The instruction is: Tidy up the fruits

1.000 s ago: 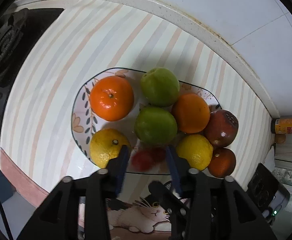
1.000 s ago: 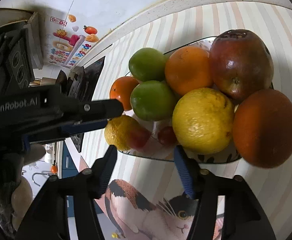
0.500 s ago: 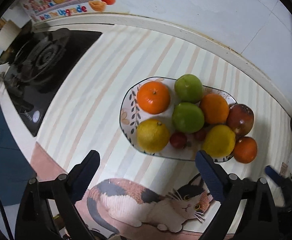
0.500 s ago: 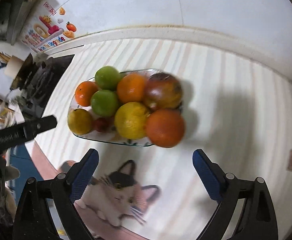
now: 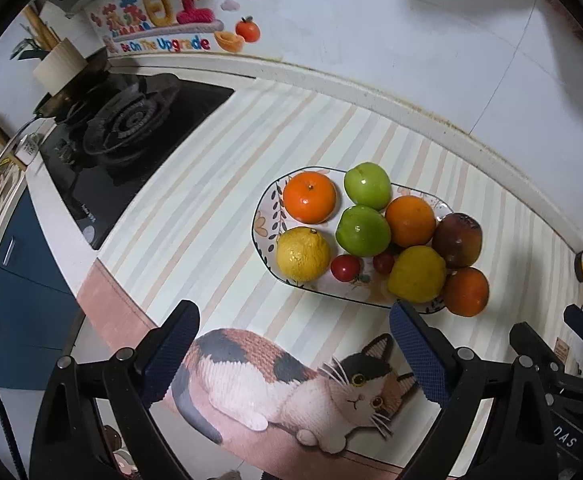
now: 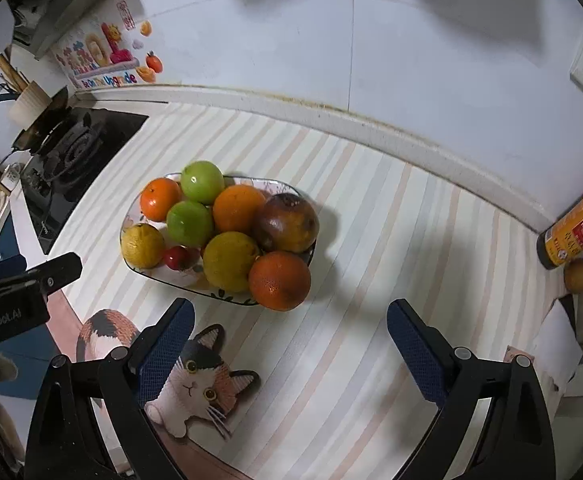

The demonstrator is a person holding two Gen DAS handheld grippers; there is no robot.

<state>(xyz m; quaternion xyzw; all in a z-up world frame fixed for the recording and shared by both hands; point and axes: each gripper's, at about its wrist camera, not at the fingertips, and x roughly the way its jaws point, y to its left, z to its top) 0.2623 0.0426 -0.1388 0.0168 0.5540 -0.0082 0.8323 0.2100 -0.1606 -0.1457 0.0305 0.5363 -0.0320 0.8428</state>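
A patterned oval plate (image 5: 265, 216) (image 6: 179, 278) on the striped mat holds oranges (image 5: 309, 197), two green fruits (image 5: 362, 230), two yellow citrus (image 5: 302, 254), a dark brownish fruit (image 5: 456, 239) (image 6: 285, 222) and two small red tomatoes (image 5: 345, 267). An orange (image 6: 279, 280) sits at the plate's near right edge. My left gripper (image 5: 293, 352) is open and empty, above the mat in front of the plate. My right gripper (image 6: 289, 344) is open and empty, in front of and to the right of the plate.
A gas stove (image 5: 127, 120) lies at the left. A sauce bottle (image 6: 575, 228) and a small brown fruit (image 6: 578, 275) stand at the right by the wall. A cat picture (image 5: 291, 380) is on the mat's near edge. A utensil holder (image 6: 27, 100) stands behind the stove.
Both grippers have pulled back and up from the plate. The left jaws, narrow around a tomato a second ago, have opened wide and left it on the plate.
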